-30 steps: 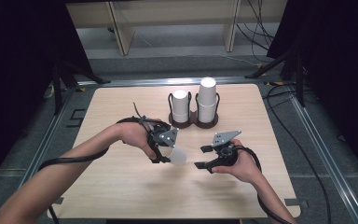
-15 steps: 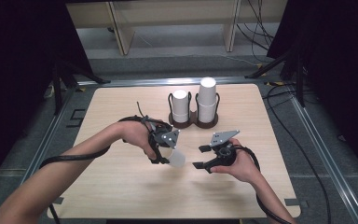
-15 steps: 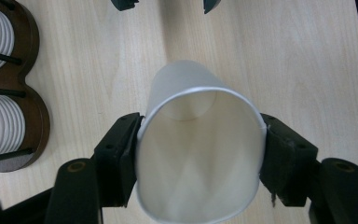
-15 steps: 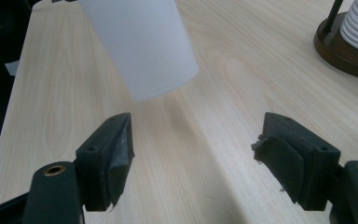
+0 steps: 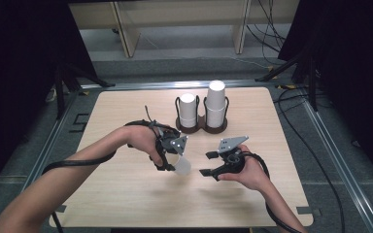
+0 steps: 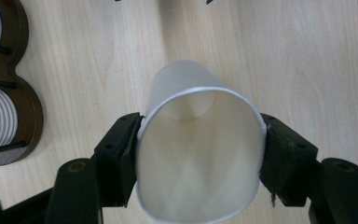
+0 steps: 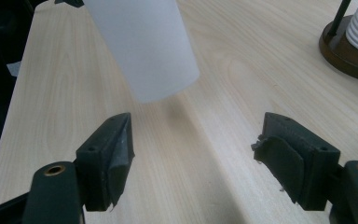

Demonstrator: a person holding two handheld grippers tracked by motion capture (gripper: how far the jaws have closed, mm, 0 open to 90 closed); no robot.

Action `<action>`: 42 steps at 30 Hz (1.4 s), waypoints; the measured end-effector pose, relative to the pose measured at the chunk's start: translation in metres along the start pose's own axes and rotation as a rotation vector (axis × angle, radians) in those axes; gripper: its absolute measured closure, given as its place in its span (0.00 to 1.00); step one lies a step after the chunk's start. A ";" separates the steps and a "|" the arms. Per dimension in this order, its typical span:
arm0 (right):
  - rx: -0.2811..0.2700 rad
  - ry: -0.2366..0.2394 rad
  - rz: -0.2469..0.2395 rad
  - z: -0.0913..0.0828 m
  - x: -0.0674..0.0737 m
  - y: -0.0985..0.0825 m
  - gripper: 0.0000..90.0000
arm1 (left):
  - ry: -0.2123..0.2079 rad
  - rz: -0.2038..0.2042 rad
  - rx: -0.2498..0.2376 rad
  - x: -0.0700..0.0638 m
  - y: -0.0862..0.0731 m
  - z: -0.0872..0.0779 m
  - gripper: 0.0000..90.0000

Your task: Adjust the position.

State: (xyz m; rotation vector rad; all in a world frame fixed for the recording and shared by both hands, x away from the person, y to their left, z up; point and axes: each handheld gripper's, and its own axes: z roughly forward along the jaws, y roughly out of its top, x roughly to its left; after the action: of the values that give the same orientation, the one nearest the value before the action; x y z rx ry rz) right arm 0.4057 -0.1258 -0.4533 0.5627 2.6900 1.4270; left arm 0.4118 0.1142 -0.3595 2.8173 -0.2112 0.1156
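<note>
The left gripper (image 5: pixel 176 162) is clenched on a white paper cup (image 5: pixel 182 165), pinching it across the rim. In the left gripper view the cup (image 6: pixel 200 154) is squeezed from round to oval between the pads, its mouth facing the camera and its base pointing down toward the table (image 5: pixel 126 194). It hangs clear of the wood near the table's centre, just left of the right gripper (image 5: pixel 208 163).

The right gripper is released: its jaws stand apart with nothing between them. In the right gripper view the cup (image 7: pixel 142 46) sits beyond and above the pads, not touching either.

The cup holder (image 5: pixel 201 127) stands farther back at centre, a dark twin base carrying two stacks of white cups, the right stack taller.

Risks, as judged from this position:
- The rim is already deformed. Further squeeze would likely crease or collapse the wall.
- The hold sits only at the rim of a thin, smooth cup. A jolt or tilt could let it slip and fall to the table.
- If the right gripper closes on the base for a handover while the left has not eased, the cup could be crushed or twisted between two grips.
- A poorly aligned approach could knock the cup loose.
</note>
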 end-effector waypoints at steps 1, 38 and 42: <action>0.003 0.008 0.002 0.001 0.000 0.000 0.29 | 0.000 0.025 0.028 0.001 0.001 -0.001 0.40; -0.007 0.029 -0.046 0.015 0.006 0.015 0.29 | -0.027 0.029 0.060 0.002 0.006 0.002 0.40; -0.010 0.043 -0.040 0.018 0.009 0.017 0.29 | -0.029 0.030 0.064 0.002 0.006 0.002 0.40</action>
State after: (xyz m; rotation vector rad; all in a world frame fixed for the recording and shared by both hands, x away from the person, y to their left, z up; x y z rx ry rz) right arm 0.4065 -0.1002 -0.4483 0.4804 2.7088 1.4590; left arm 0.4132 0.1073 -0.3588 2.8819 -0.2613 0.0905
